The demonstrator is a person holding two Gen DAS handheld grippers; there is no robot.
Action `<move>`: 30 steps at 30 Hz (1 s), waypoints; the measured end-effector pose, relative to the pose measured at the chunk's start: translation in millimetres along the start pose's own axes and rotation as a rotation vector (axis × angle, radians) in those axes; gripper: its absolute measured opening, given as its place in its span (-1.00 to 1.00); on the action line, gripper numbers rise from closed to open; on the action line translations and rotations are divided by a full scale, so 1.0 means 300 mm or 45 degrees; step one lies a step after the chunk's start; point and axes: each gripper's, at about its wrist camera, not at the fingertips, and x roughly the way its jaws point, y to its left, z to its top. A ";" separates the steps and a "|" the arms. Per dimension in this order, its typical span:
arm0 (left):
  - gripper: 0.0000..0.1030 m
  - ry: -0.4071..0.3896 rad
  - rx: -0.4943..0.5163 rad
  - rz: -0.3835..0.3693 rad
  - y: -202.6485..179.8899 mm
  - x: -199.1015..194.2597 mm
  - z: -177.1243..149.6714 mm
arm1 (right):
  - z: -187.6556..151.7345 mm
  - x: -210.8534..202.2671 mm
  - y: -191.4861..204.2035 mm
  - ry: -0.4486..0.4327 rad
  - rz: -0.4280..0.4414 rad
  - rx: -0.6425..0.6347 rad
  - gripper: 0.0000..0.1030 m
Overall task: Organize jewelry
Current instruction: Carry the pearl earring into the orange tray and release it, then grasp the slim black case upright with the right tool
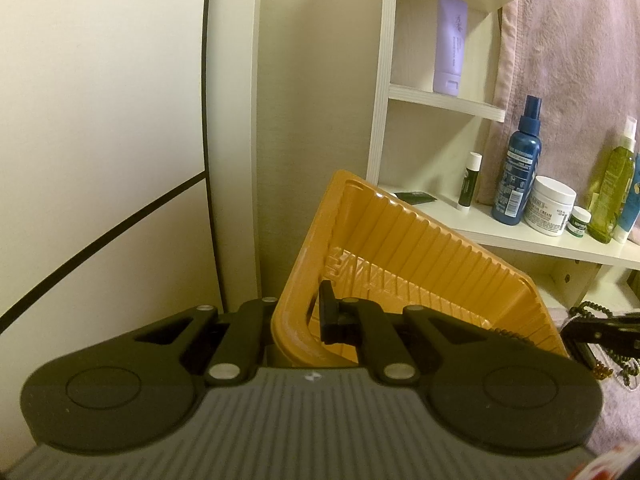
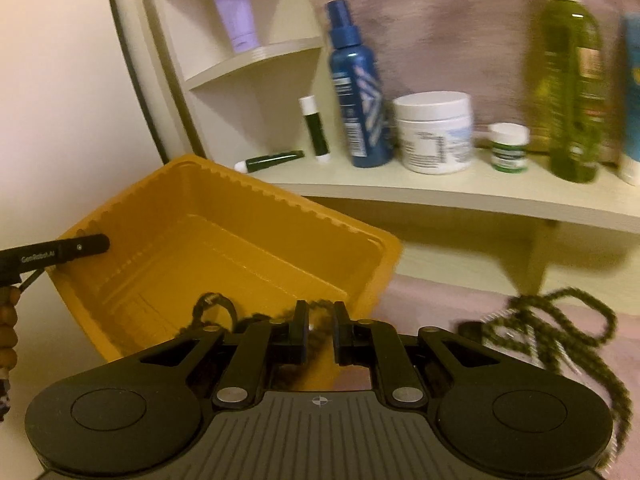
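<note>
An orange ribbed plastic tray is tipped up on its side. My left gripper is shut on its near rim, one finger inside the tray and the other hidden behind the wall. In the right wrist view the same tray opens toward me, with the left gripper's finger on its left rim. My right gripper is nearly closed on a dark braided cord necklace that loops over the tray's front edge. More dark green braided cord lies on the pink cloth to the right.
A white shelf behind the tray carries a blue spray bottle, a white cream jar, a small green-labelled jar, a green bottle and a lip balm stick. Brown beads hang at the left edge.
</note>
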 end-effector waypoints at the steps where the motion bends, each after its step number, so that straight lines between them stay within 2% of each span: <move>1: -0.87 0.000 0.000 0.000 0.000 0.000 0.001 | -0.009 -0.019 -0.012 -0.001 -0.011 0.010 -0.77; 10: -0.87 -0.002 0.001 0.002 0.000 0.002 0.002 | -0.097 -0.144 -0.113 0.034 -0.126 0.078 -0.76; 19: -0.87 0.001 -0.001 0.003 0.003 0.002 0.003 | -0.125 -0.168 -0.169 0.066 -0.225 0.106 -0.72; 22: -0.87 0.000 0.001 0.004 0.003 0.001 0.003 | -0.124 -0.146 -0.166 0.072 -0.237 0.092 -0.61; 24: -0.87 0.001 0.001 0.003 0.004 0.001 0.004 | -0.124 -0.127 -0.160 0.075 -0.248 0.083 -0.46; 30: -0.87 0.001 0.001 0.004 0.003 0.001 0.004 | -0.118 -0.070 -0.148 0.070 -0.274 0.082 -0.34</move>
